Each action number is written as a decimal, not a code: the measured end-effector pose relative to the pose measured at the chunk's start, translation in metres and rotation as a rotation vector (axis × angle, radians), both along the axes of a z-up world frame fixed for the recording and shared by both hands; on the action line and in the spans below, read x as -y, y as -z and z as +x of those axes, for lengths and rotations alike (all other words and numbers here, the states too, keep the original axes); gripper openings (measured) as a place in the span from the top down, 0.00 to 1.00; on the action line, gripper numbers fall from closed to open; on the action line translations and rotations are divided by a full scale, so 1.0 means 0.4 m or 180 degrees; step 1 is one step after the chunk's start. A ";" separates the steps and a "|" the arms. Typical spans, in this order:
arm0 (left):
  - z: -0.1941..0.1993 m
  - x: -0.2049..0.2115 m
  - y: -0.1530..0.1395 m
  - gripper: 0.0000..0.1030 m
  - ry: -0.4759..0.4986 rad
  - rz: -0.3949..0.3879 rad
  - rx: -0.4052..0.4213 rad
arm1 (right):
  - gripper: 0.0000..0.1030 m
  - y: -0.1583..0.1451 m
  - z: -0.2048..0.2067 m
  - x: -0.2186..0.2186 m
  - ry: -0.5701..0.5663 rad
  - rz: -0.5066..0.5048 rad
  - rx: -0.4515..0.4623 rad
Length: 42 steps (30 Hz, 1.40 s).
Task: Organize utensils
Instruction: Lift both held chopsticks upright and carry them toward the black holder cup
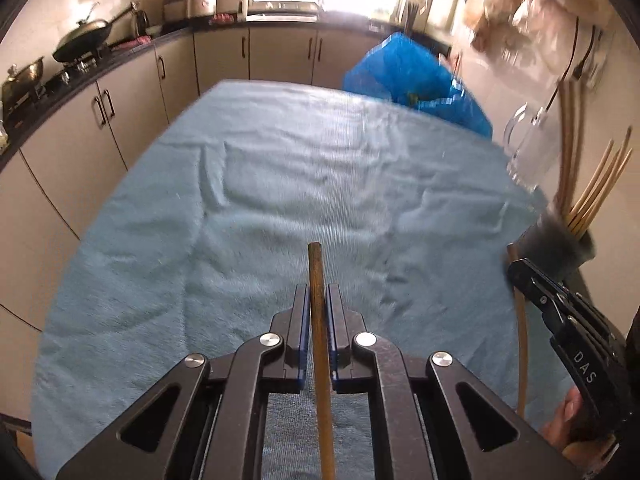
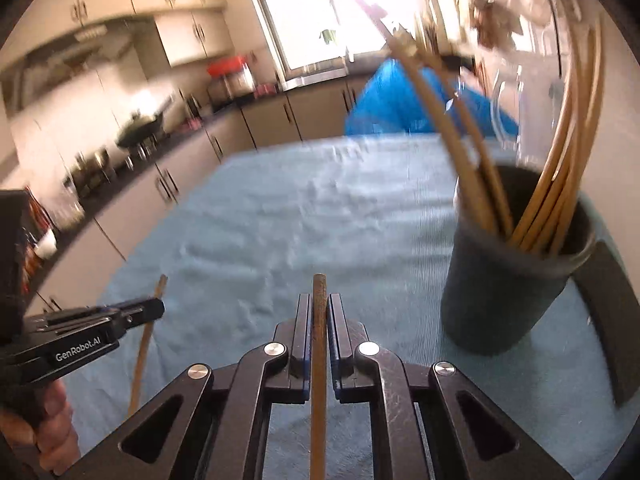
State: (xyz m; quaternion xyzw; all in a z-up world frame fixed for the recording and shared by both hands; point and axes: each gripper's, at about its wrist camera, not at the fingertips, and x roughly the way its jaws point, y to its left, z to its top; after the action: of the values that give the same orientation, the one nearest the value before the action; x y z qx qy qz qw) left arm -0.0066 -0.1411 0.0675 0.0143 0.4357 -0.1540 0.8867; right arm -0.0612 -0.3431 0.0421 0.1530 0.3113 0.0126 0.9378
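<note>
My left gripper (image 1: 318, 296) is shut on a wooden chopstick (image 1: 316, 264) that sticks up between its pads. My right gripper (image 2: 319, 306) is shut on another wooden chopstick (image 2: 319, 292). A dark grey cup (image 2: 508, 280) stands to the right on the blue cloth, with several chopsticks (image 2: 560, 184) leaning in it. In the left wrist view the cup (image 1: 560, 248) is at the far right, behind the right gripper (image 1: 516, 272). The left gripper (image 2: 158, 308) shows at the left of the right wrist view, its chopstick (image 2: 146, 336) held upright.
A light blue cloth (image 1: 280, 184) covers the table. A blue plastic bag (image 1: 412, 76) lies at its far edge. A clear glass mug (image 1: 528, 144) stands behind the cup. Kitchen cabinets (image 1: 132, 92) and a wok (image 1: 84, 36) run along the left.
</note>
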 end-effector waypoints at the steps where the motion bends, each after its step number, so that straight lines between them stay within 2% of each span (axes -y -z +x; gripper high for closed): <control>1: -0.008 -0.003 -0.015 0.93 -0.0008 -0.0028 0.0054 | 0.92 -0.011 -0.010 0.003 0.0018 0.0020 0.0097; 8: -0.080 -0.019 -0.136 0.93 -0.0050 -0.0171 0.0513 | 0.92 -0.090 -0.082 0.016 0.0141 0.0094 0.0725; 13: -0.129 -0.039 -0.194 0.93 -0.0028 -0.0261 0.0687 | 0.92 -0.151 -0.157 0.004 0.0240 0.0059 0.1202; 16: -0.158 -0.050 -0.222 0.93 -0.0008 -0.0305 0.0767 | 0.92 -0.184 -0.189 -0.015 0.0281 0.0012 0.1350; 24: -0.200 -0.055 -0.250 0.93 0.0058 -0.0410 0.0881 | 0.92 -0.214 -0.270 -0.070 0.0348 -0.0186 0.1453; 42: -0.262 -0.082 -0.268 0.93 0.0203 -0.0459 0.0931 | 0.92 -0.265 -0.366 -0.100 0.0279 -0.0323 0.1306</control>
State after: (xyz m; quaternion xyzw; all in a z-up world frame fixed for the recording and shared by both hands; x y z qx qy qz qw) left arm -0.1113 -0.1083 0.1746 -0.0133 0.2892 -0.2092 0.9340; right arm -0.2076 -0.3031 0.1480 0.1131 0.1072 -0.0130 0.9877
